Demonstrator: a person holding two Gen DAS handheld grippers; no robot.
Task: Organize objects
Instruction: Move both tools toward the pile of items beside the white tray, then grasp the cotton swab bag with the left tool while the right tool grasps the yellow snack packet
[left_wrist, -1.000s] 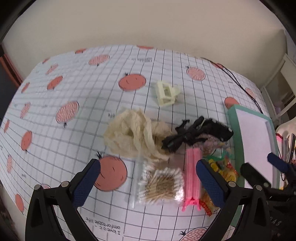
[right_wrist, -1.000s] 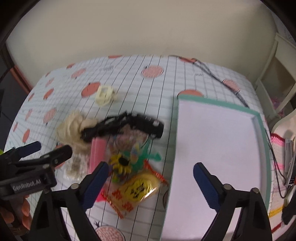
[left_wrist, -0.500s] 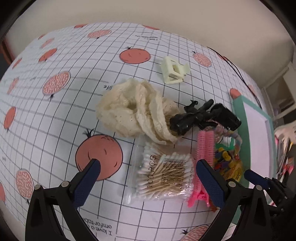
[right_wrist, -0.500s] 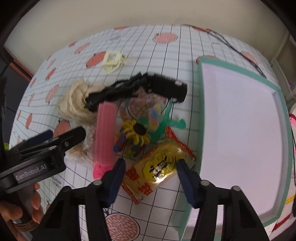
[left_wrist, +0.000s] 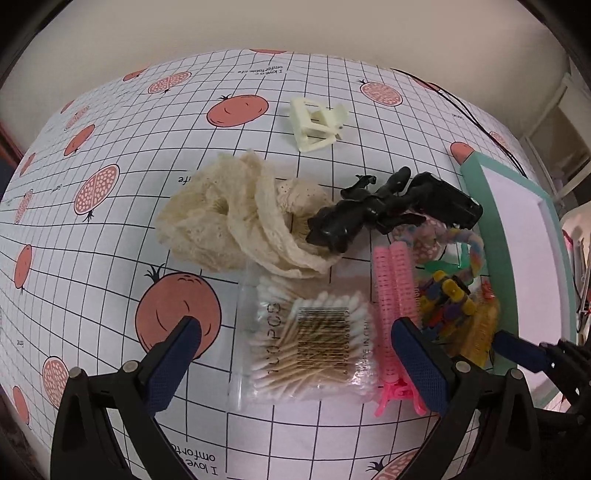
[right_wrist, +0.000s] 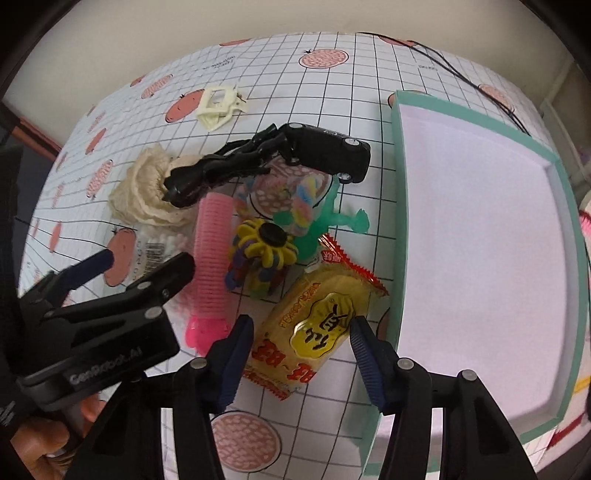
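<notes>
The right gripper (right_wrist: 299, 332) stands over the yellow snack packet with red serrated edges (right_wrist: 317, 325), its blue-padded fingers half spread on either side of the packet; whether the pads press on it cannot be told. The packet lies just beside the left wall of the shallow mint-green tray with a white floor (right_wrist: 400, 206), which holds nothing.

The left gripper (left_wrist: 295, 358) has its jaws wide, one pad on each side of the clear bag of cotton swabs (left_wrist: 314, 347), not touching it. That bag lies well left of the tray, with the pink ribbed hair roller clip (left_wrist: 395, 295) touching its tray-side edge.

The right wrist view alone shows the packet's printed face, the yellow and purple flower-shaped toy (right_wrist: 264, 247) just left of the packet, the translucent green rubbery figure (right_wrist: 336, 218) near the tray's wall, the black toy car (right_wrist: 325, 151) with its wheels showing, and fingers of a hand (right_wrist: 37, 446) under the left gripper's body.

The left wrist view alone shows the whole cream lace scrunchie (left_wrist: 236, 218) and the swab bag's barcode; there the packet is mostly hidden. Both views show the black bow hair clip (left_wrist: 354, 218) overlapping the scrunchie, and the pale cream claw clip (left_wrist: 317, 123) apart from the pile, on the grid-patterned tablecloth with pomegranate prints (left_wrist: 110, 229).
</notes>
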